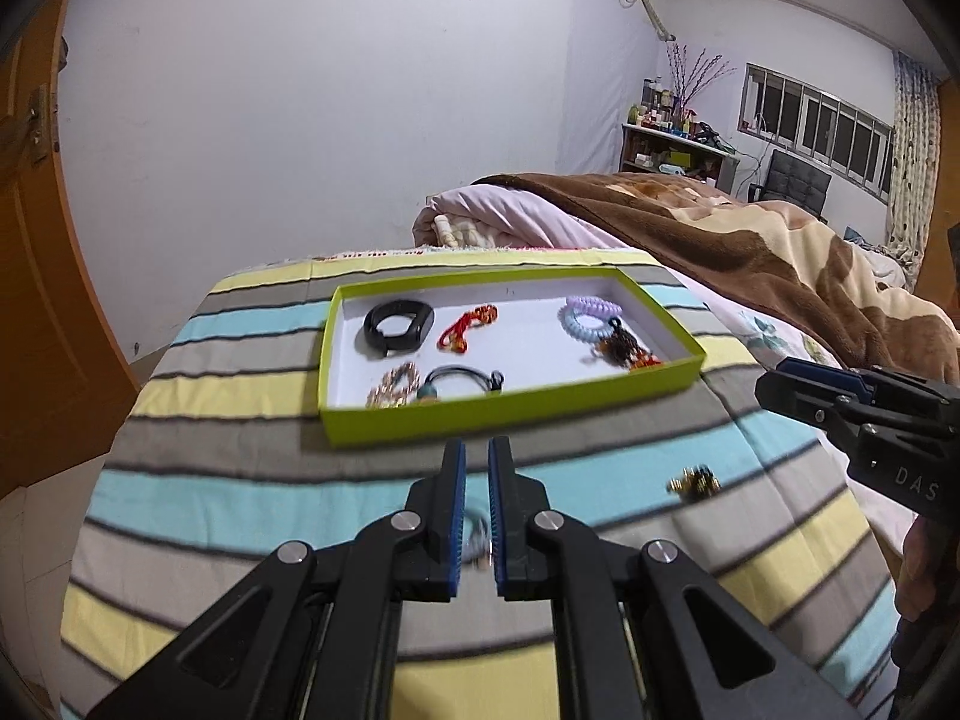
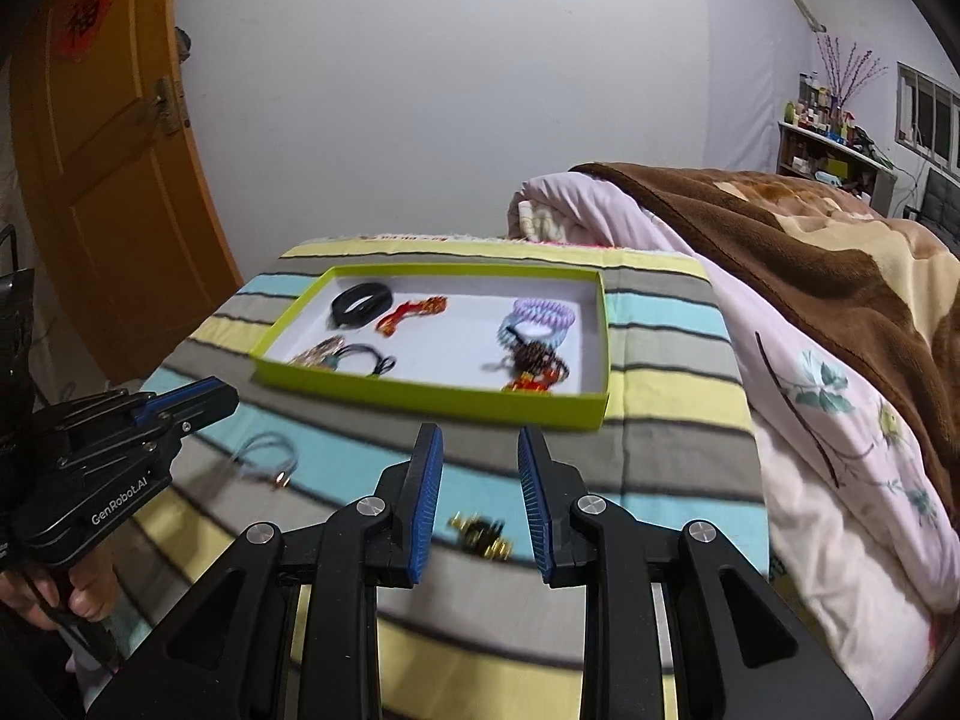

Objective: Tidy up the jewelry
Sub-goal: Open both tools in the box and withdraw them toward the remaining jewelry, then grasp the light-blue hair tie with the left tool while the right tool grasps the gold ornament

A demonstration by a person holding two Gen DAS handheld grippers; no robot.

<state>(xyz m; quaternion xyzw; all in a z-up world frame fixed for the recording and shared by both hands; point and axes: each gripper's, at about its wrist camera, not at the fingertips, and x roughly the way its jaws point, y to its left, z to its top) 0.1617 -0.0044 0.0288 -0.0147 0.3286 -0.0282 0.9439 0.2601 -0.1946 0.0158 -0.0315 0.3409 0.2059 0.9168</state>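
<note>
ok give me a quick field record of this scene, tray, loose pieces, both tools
tray: green-rimmed tray on striped bedcover, holding several bracelets and hair ties
loose piece 1: gold and black ornament on the cover, between the right tool fingers
loose piece 2: thin blue-grey cord loop on the cover, below the left tool
left tool: nearly closed, no clear grip
right tool: open, empty

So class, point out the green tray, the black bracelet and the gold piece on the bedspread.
green tray [image 1: 510,414], left wrist view, front wall.
black bracelet [image 1: 377,329], left wrist view, left band.
gold piece [image 2: 482,535], right wrist view, middle.

Gold-black trinket [image 2: 482,534] — between parted hand-held gripper [image 2: 480,450] fingers
</note>
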